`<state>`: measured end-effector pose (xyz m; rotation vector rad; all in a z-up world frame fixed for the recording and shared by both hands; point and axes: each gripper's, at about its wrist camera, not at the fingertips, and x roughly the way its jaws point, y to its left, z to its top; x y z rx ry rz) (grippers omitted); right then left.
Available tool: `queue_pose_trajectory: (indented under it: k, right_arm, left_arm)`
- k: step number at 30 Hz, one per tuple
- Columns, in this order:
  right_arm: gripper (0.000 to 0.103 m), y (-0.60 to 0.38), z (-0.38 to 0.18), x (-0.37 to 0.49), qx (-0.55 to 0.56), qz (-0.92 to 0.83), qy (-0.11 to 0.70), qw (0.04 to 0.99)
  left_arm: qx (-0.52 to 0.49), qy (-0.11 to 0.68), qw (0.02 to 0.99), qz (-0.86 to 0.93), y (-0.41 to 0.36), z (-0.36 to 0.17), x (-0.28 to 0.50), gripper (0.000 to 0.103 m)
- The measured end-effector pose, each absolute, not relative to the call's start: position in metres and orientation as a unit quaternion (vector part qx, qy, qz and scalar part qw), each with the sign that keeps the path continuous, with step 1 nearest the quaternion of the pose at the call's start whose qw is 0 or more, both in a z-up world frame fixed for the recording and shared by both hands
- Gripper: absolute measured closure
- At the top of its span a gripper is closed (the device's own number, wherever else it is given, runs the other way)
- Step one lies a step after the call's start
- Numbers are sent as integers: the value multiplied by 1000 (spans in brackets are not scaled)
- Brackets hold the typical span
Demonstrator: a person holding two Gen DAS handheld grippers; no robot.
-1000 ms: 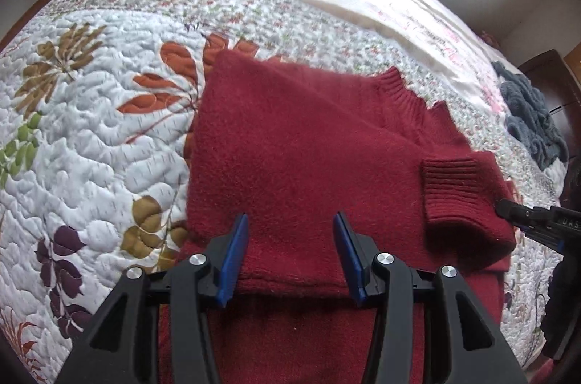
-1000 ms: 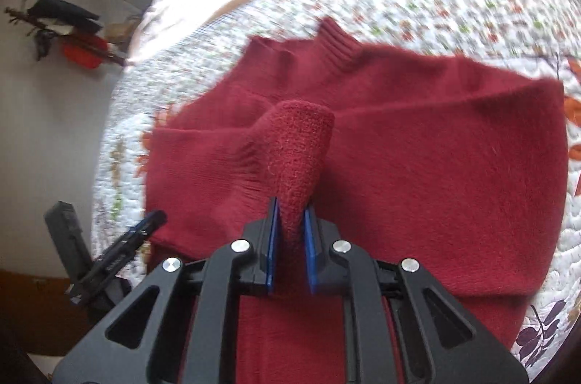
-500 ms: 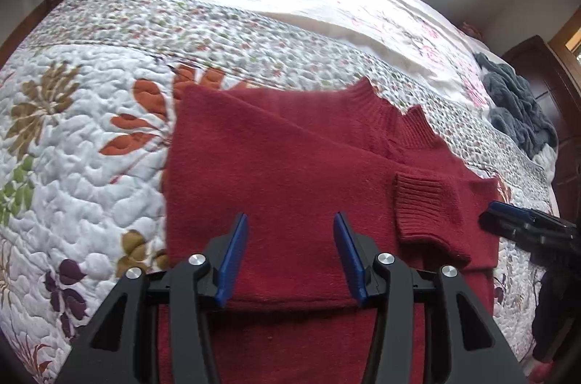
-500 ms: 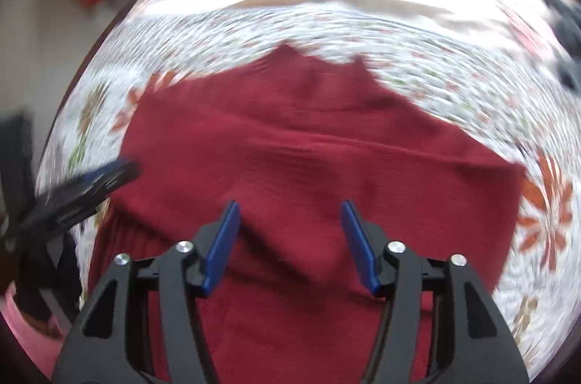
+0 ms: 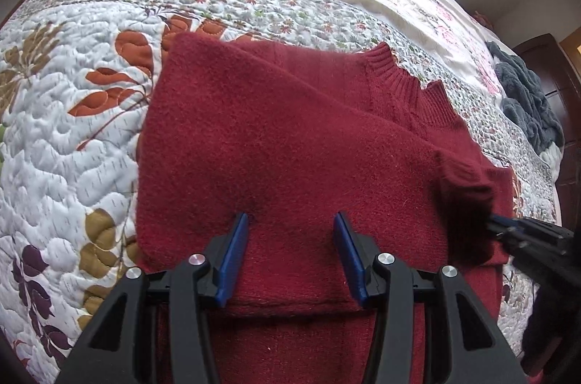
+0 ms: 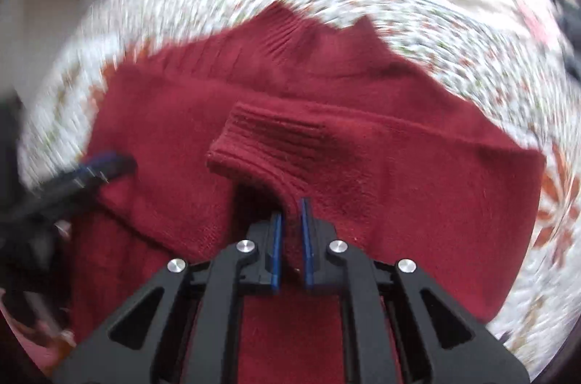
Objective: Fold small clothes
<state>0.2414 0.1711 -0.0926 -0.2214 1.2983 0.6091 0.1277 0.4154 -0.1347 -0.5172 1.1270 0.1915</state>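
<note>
We have the sweater [image 5: 290,144] flat on the bed [image 5: 65,129], one sleeve folded across; right gripper [image 6: 290,231] clamps its cuff [image 6: 268,148], left gripper [image 5: 290,249] jaws apart. Body folds remain.

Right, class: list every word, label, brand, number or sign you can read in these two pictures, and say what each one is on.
None can be read. The red sweater shows no tag or print, the quilt has only leaf and flower patterns, and neither pair of tongs bears lettering. The right wrist view is too blurred to rule out small marks.
</note>
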Motion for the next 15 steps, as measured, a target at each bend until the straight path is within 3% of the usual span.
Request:
queue_pose_trajectory:
  k: [8,10,12,13,15]
  right_arm:
    - [93,36,-97,270,114,208,613,753]
    - [84,16,-112,266,140,207,631,734]
    - [80,2,-121,260,136,194,634,736]
    - [69,-3,-122,257,148,196,633,734]
    - [58,-16,-126,257,200,205,629,723]
  left_arm:
    - [-230,528,812,99,411,-137,129,54]
    - [-226,529,812,102,409,-138,130,54]
    - [-223,529,812,103,409,-138,131,54]
    - [-223,530,812,104,408,-137,131,54]
    - [-219,527,814,108,407,-131,130,54]
